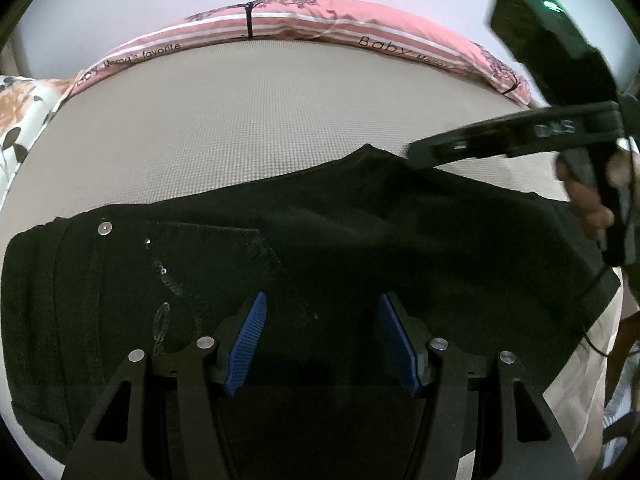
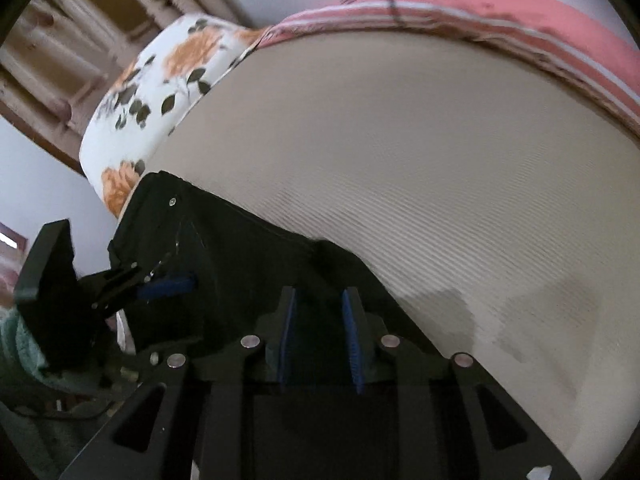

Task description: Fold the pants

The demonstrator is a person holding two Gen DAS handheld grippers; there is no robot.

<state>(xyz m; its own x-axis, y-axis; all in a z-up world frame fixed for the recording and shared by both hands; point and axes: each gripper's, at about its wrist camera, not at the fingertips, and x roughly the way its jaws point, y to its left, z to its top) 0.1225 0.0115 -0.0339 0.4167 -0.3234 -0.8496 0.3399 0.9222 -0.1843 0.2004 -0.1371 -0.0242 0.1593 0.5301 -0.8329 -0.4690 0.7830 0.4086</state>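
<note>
Black pants (image 1: 320,248) lie folded across the near part of a beige mattress (image 1: 256,112), with the waistband, a metal button and a sequined pocket at the left. My left gripper (image 1: 322,304) is open, its blue pads spread just above the pants. My right gripper (image 2: 320,304) has its blue pads partly closed over the dark cloth; I cannot tell whether they pinch it. In the left wrist view the right gripper's body (image 1: 520,136) hangs over the pants' far right edge. In the right wrist view the left gripper (image 2: 172,282) sits over the waistband end of the pants (image 2: 248,248).
A pink striped quilt (image 1: 320,20) with lettering runs along the far edge of the mattress. A floral pillow (image 2: 160,92) sits at the far left corner. A wooden bed frame (image 2: 72,40) rises behind it. A hand (image 1: 592,200) holds the right gripper.
</note>
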